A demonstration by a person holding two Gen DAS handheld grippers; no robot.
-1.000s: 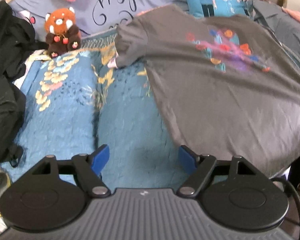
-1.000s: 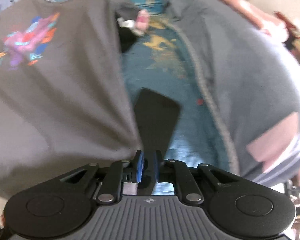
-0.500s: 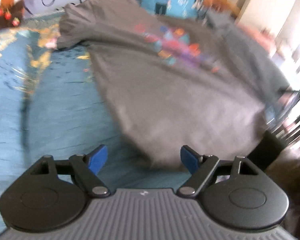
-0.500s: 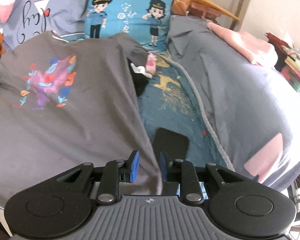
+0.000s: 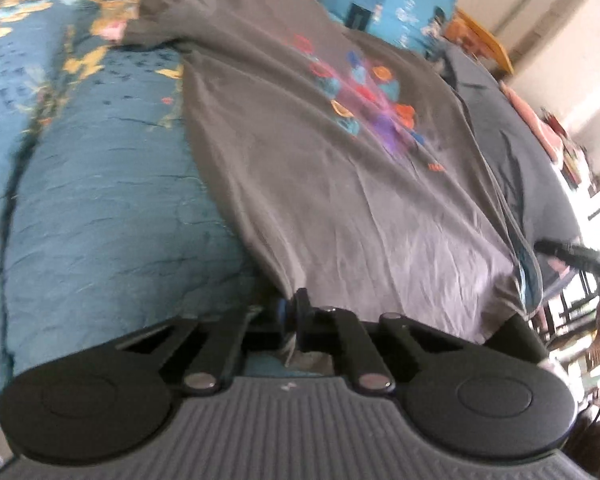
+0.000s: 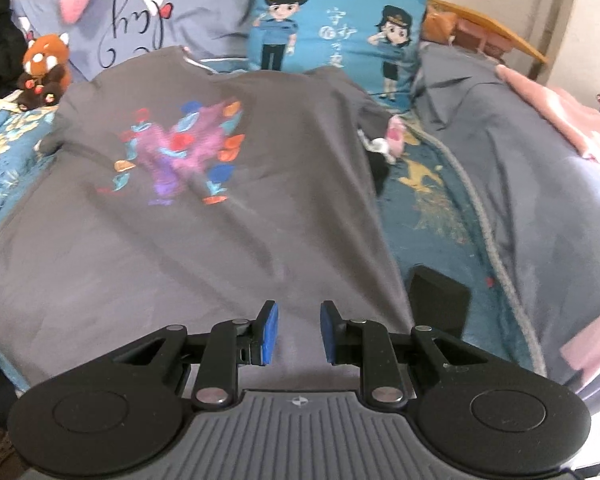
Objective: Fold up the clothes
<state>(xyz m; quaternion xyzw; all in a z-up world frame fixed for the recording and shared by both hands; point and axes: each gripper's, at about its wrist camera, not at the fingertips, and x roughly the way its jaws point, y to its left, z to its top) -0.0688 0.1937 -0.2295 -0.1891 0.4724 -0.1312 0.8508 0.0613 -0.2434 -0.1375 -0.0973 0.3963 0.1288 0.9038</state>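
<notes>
1. At the bed's far left corner, seen from the right wrist, a fuzzy red-panda plush toy (image 6: 43,70) sits upright against a lavender pillow (image 6: 148,12) with looping black script.
2. The quilted teal bedspread (image 5: 100,208) has a crinkled, stitched texture with yellow floral print.
3. The left gripper (image 5: 294,312) has its blue-padded fingers pressed together on the lower left corner of the hem of the grey T-shirt (image 5: 320,184); the view is blurred, so the exact grip is hard to judge.
4. The T-shirt lies face up across the middle of the bed, collar toward the headboard, hem at the near edge; its soft, lightly creased jersey carries a multicoloured print (image 6: 180,152) on the chest.
5. The right gripper (image 6: 298,334) hovers over the hem, its flat blue pads (image 6: 269,334) spread apart with nothing between them.
6. A glossy blue cartoon-officer cushion (image 6: 336,28) stands behind the collar.
7. A smooth slate-grey duvet (image 6: 540,200) bulges along the right side.
</notes>
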